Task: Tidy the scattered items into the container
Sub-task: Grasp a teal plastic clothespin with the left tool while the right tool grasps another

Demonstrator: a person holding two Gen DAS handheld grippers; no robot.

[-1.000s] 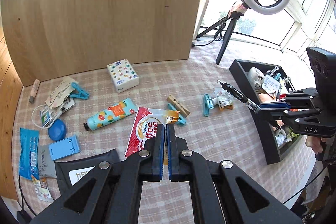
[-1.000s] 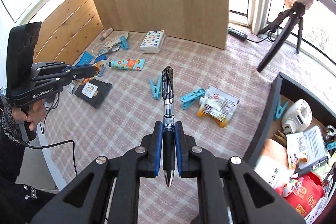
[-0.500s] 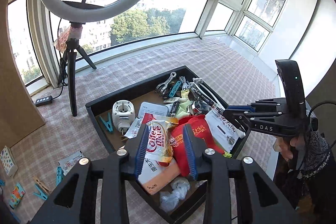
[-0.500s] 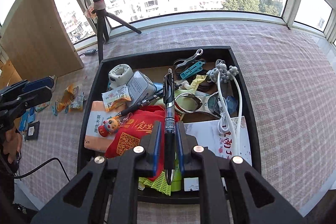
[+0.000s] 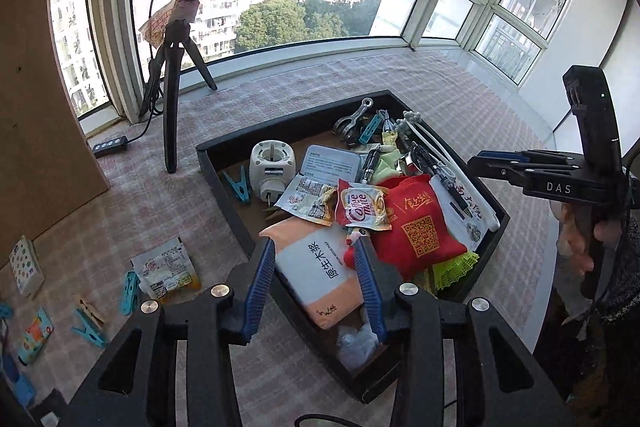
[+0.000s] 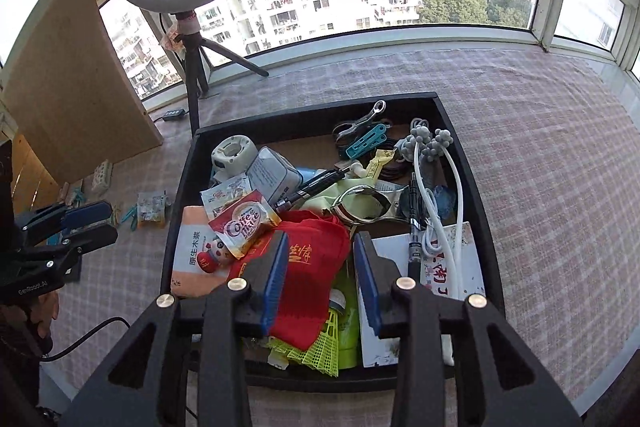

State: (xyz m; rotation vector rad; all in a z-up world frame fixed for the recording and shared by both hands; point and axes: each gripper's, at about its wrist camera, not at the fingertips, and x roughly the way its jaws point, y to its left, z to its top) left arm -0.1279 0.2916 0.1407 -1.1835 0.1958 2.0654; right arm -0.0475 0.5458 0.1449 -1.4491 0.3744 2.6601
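The black tray is piled with items. My left gripper hovers over its near left corner; its jaws are closing with nothing gripped between them. The Coffee-mate sachet lies loose on the pile. Over the near side of the tray, my right gripper has its jaws opening and empty. The dark pen rests in the tray beside a white cable.
On the checked cloth left of the tray lie a snack sachet, blue pegs, a wooden peg, a spotted box and a tube. A ring light on a tripod and a wooden board stand behind.
Both grippers swung from the scattered items over to the tray. The left let go of the sachet and the right let go of the pen; both now lie in the tray.
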